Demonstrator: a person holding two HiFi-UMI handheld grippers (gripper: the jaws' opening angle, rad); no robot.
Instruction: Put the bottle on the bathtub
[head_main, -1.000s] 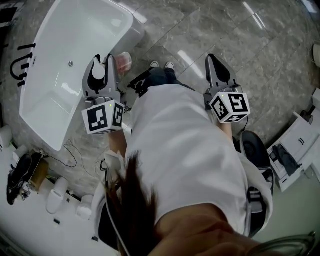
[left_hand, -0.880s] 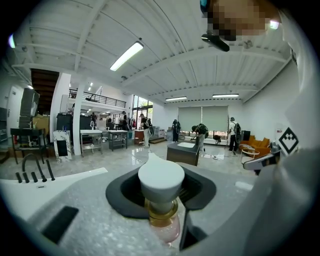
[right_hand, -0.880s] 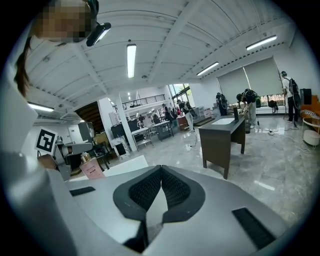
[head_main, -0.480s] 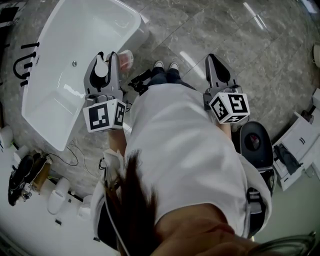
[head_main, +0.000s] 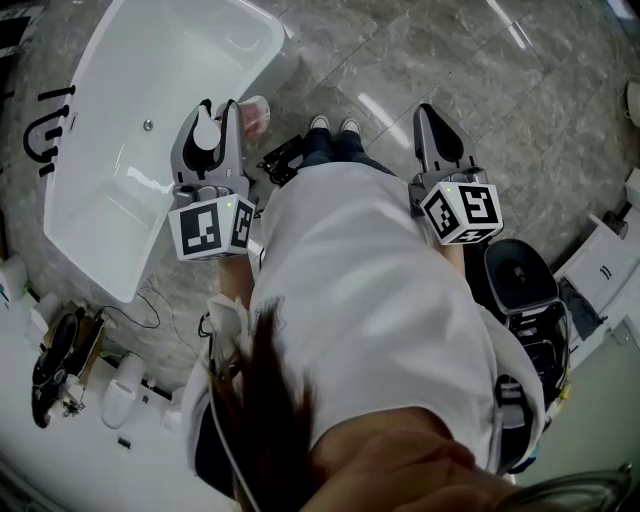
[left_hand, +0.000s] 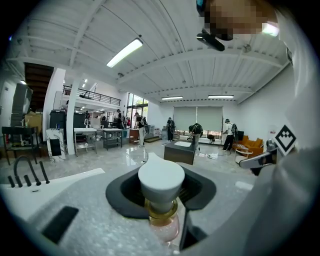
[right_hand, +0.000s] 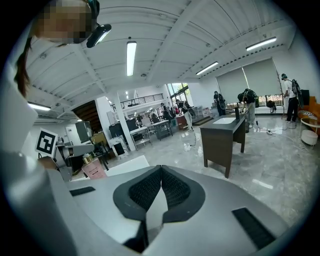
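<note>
Bottle (left_hand: 161, 200): upright, long axis vertical, white pump cap (head_main: 205, 132) on top, then gold collar, with the pink body hanging below. In the right gripper view the same bottle (right_hand: 94, 170) is seen standing near vertical, slightly tilted.

Position: the bottle is held in the air beside the long side of the bathtub (head_main: 110, 205) and is not set on it. In the head view the pink body is seen against the floor, just off the tub's outer wall.

Left gripper (head_main: 213, 115): the jaws are partly apart and clamped on the bottle at cap and neck, with the dark pads on either side of the white cap.

Right gripper (right_hand: 161, 170): the pads are met at their tips and nothing is between them. It is held over the floor on the person's other side, well apart from the tub.

Compared with one second before: the grip on the bottle is unchanged, with the cap in the same place between the jaws. The tub's far corner is seen slightly further right in the head view. The black round object (head_main: 520, 272) at lower right is seen higher and further right.

Bathtub: white, with a drain fitting (head_main: 148, 125) in its basin.
</note>
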